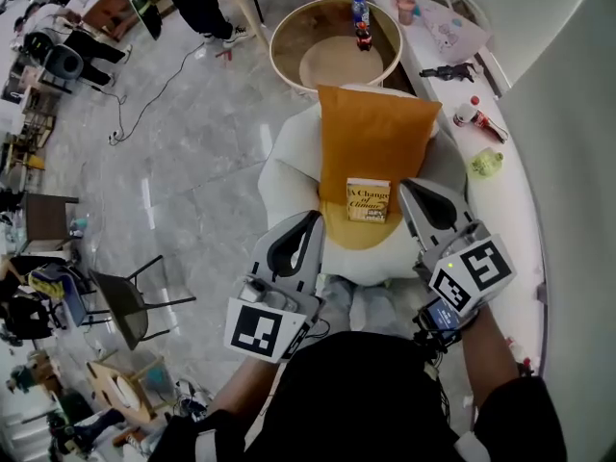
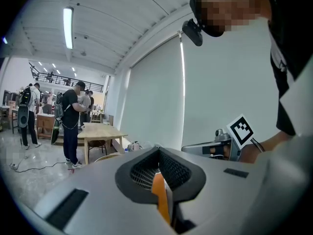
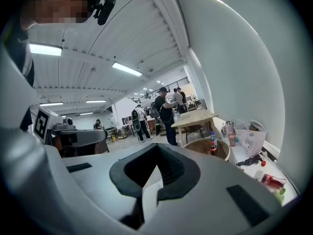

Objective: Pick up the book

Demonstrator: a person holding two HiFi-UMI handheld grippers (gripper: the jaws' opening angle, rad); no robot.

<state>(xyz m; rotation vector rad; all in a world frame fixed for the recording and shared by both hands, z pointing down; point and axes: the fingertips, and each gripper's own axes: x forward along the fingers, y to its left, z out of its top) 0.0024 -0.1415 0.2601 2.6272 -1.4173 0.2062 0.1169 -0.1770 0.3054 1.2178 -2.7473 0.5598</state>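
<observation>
Grey left gripper, right gripper, checkered marker cubes, black top

Book on cushion, cushion on seat, left claw and right claw flanking book

Head camera: we look steeply down from above; round tub at frame top. Camera on left gripper: we face near level, past tub toward wooden table behind it. Camera on right gripper: same heading, tub near ahead. Both gripper views share table; head and right gripper views share tub.
</observation>
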